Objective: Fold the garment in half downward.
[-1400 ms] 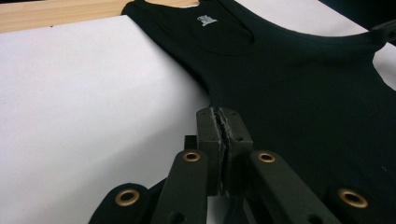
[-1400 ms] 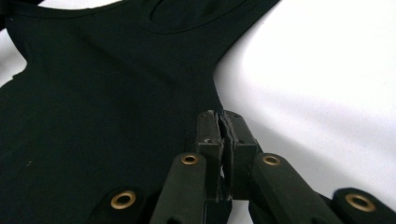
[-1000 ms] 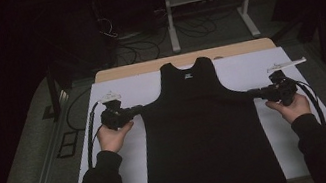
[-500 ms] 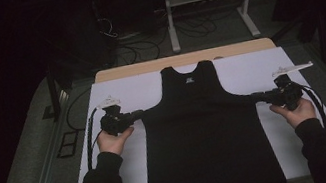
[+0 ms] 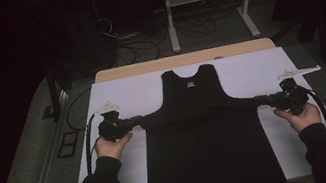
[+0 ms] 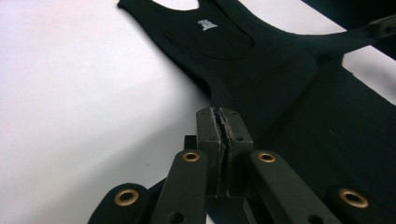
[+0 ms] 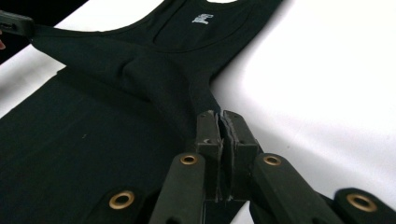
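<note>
We see the left hand-held gripper (image 5: pixel 137 122) clenched on the black tank top (image 5: pixel 207 139) at its left armpit edge, and the right hand-held gripper (image 5: pixel 260 100) pinches the opposite edge (each pair of jaws is pressed tight on a fold of fabric). The top lies flat, stretched between them, neck away from us, on the white sheet (image 5: pixel 126 95) that covers the desk (image 5: pixel 146 67).

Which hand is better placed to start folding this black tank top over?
Probably either. The left gripper and right gripper are each shut on a side corner under an armhole of the tank top, mirroring each other.
</note>
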Action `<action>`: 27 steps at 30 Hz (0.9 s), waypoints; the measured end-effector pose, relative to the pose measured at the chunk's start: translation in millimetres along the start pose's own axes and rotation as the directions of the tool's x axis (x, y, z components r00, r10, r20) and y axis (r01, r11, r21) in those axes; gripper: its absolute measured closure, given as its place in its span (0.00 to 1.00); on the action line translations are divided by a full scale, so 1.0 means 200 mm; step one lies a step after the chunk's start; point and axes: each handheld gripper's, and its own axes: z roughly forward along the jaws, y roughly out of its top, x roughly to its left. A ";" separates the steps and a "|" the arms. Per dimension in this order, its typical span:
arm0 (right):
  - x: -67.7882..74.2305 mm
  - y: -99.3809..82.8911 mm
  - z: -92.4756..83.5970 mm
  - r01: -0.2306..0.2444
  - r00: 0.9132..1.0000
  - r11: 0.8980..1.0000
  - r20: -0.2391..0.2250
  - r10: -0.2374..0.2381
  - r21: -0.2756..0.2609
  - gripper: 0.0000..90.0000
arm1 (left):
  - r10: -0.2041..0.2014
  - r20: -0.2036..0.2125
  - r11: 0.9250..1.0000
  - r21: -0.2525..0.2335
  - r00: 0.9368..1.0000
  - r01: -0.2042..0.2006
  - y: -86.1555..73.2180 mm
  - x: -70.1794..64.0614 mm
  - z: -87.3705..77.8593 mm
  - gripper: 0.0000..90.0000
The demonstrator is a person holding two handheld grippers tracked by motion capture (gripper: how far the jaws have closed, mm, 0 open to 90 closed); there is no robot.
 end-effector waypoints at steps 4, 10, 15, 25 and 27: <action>0.01 -0.02 -0.01 -0.005 1.000 1.000 0.002 0.005 0.008 0.94 | -0.011 -0.002 1.000 0.000 1.000 0.011 -0.02 0.00 -0.02 0.96; 0.02 -0.04 -0.04 -0.013 1.000 1.000 -0.001 0.013 -0.003 0.94 | -0.007 -0.003 1.000 0.002 1.000 0.007 -0.03 -0.02 -0.04 0.96; 0.02 -0.05 -0.06 -0.025 1.000 1.000 0.000 0.025 -0.016 0.94 | -0.014 -0.005 1.000 0.004 1.000 0.014 -0.04 -0.02 -0.06 0.96; 0.04 -0.09 -0.09 -0.043 0.999 0.999 -0.006 0.043 -0.017 0.94 | -0.042 0.002 0.999 0.017 0.999 0.042 -0.09 -0.04 -0.09 0.96; 0.04 -0.10 -0.09 -0.050 0.999 0.999 -0.008 0.050 -0.016 0.94 | -0.042 0.004 0.999 0.019 0.999 0.042 -0.10 -0.05 -0.10 0.96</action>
